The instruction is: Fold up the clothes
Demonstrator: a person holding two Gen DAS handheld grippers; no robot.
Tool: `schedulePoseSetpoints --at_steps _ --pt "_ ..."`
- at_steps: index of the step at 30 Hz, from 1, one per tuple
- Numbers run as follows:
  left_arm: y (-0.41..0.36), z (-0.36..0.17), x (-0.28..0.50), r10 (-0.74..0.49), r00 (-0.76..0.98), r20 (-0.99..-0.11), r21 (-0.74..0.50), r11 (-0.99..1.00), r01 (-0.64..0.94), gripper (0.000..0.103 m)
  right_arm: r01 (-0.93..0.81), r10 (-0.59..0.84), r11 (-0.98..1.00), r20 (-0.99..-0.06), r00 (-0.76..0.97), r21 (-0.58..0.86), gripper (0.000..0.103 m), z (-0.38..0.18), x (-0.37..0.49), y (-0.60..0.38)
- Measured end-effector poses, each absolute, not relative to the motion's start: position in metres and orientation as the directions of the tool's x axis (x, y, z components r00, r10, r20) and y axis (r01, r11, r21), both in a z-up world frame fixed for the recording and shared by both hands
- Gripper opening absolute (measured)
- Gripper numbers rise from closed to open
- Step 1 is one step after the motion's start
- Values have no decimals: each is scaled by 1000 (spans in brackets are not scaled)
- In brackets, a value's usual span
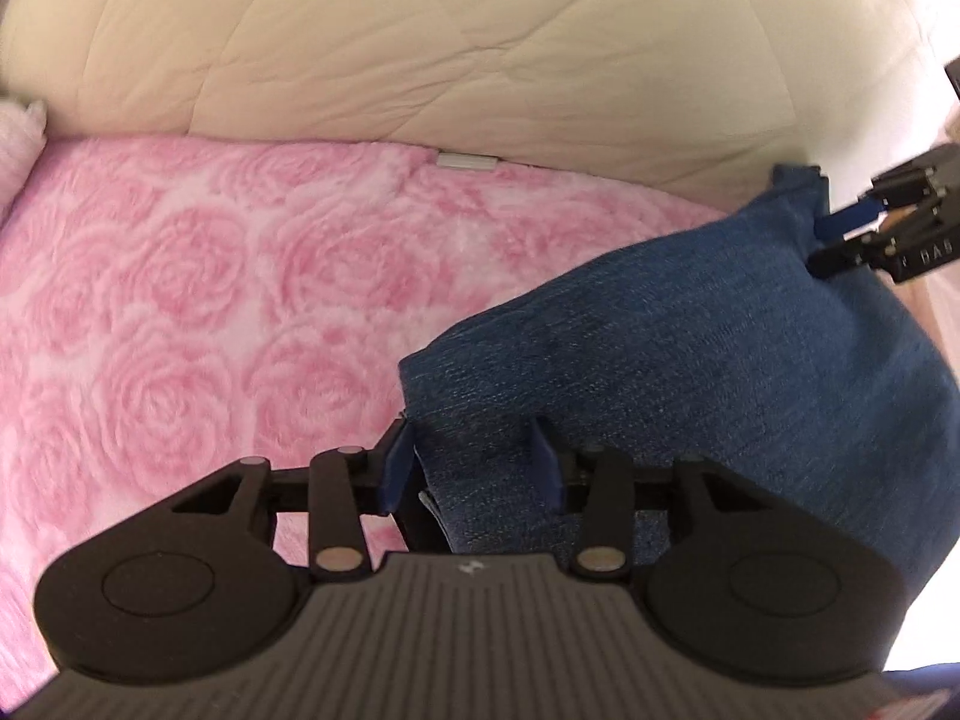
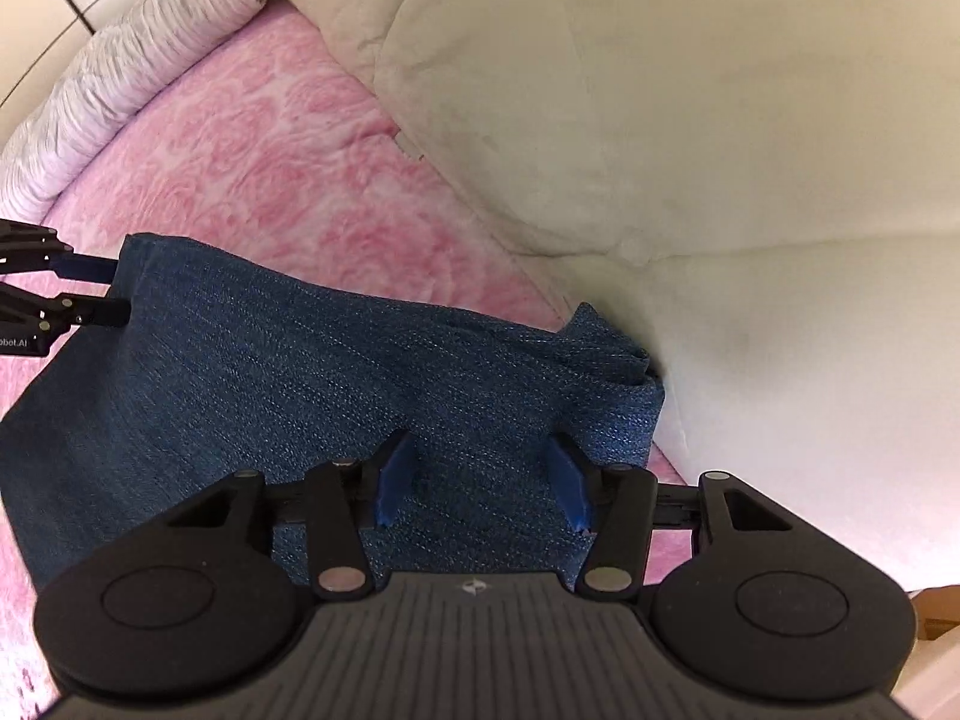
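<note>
Bed cover: pink with a rose pattern, spread flat; it carries the cloth and lies bare to the left of it.
Bedside roll: a pale ribbed bundle along the far left edge of the bed, well apart from the work.
Left gripper: its blue fingers stand narrowly apart with the near left corner of the cloth between them; whether they pinch it I cannot tell for sure, though the right wrist view shows them at that edge.
Blue cloth: a denim-like piece lying on the bed cover, stretched between the two grippers, its right end bunched into a small ridge against the quilt.
Right gripper: fingers set wider, straddling the cloth near its right end, with fabric lying between them; no firm pinch shows.
Quilt: cream, heaped behind and to the right, touching the bunched end of the cloth.
Stage: the scene fits a fold being set down as well as an edge being taken up for another fold.
Doing it well: keep both grippers level and the edge between them taut, square up the corners, and smooth out the bunched right end so it does not crease into the fold.
</note>
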State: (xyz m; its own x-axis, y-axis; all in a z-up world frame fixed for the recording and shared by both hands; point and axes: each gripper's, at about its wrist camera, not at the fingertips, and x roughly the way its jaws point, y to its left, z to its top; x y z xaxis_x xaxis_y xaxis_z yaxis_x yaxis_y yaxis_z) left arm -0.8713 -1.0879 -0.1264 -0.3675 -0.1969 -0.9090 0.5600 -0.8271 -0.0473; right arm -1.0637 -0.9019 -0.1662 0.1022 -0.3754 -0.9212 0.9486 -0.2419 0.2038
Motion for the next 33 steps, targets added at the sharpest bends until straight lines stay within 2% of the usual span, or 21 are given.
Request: schedulePoseSetpoints --at_steps 2,5,7,15,21,23,27,30,33 --pt "-1087 -117 -871 -196 -364 -911 -38 -836 547 41 952 -382 -235 -919 96 197 53 -151 -1062 -900" --pt "-1080 -95 -871 -228 -389 -893 -12 -851 525 34 947 -461 -253 -885 62 198 53 -124 -1064 -892" --pt "-1081 -84 -874 -245 -419 -874 -20 -845 535 34 946 -496 -265 -868 30 184 53 -114 -1068 -891" --pt "-1096 -119 -897 -233 -391 -890 -33 -823 567 42 939 -426 -283 -903 62 198 53 -165 -1082 -908" --pt "-1092 -105 -891 -222 -381 -898 -26 -836 548 42 938 -450 -284 -891 54 200 54 -145 -1076 -905" --pt "-1084 -94 -882 -231 -382 -895 -13 -842 539 35 938 -468 -278 -882 58 209 54 -135 -1070 -898" --pt "-1055 -78 -856 -204 -403 -892 -36 -857 515 35 937 -490 -243 -865 104 250 54 -116 -1041 -868" --pt "-1030 -88 -845 -178 -377 -909 -33 -871 490 35 941 -473 -214 -871 134 261 54 -118 -1012 -848" --pt "-1012 -115 -842 -194 -333 -923 20 -888 460 37 946 -442 -201 -886 143 253 54 -131 -989 -832"
